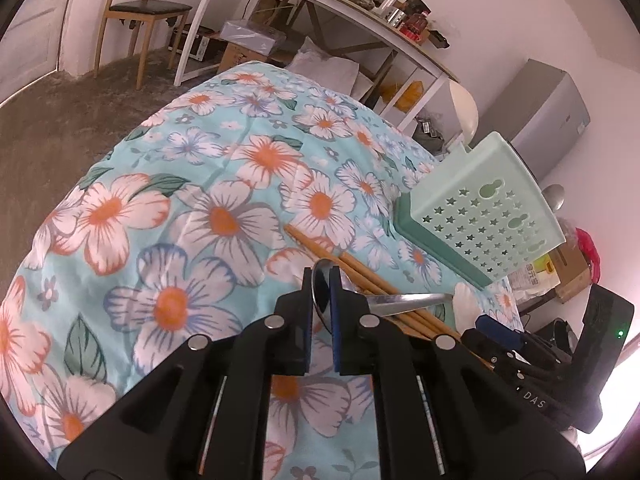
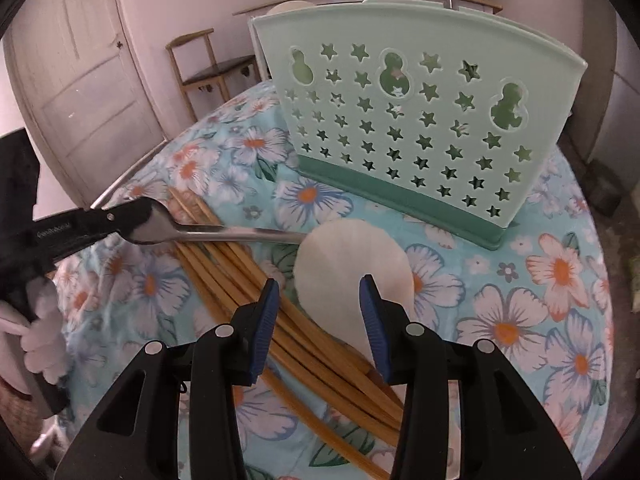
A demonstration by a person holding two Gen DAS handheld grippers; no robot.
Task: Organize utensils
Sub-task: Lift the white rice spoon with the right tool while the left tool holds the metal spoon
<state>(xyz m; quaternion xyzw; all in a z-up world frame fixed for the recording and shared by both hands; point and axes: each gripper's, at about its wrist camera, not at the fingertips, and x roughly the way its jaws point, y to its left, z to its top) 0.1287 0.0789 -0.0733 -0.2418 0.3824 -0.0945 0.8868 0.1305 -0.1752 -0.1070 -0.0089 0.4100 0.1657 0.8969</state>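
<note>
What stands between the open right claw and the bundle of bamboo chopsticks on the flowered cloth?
Nothing visible blocks it. The right claw hangs open over the bamboo chopsticks. A white round spoon lies beside them under the right-hand finger, and the metal spoon held by the left claw crosses their far end.

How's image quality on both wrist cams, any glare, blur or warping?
Left wrist: heavy fisheye bowing of the floral cloth, blown-out glare at the lower right edge, spoon in the left claw sharp. Right wrist: same barrel warp on the green holder, soft even light, no motion blur.
</note>
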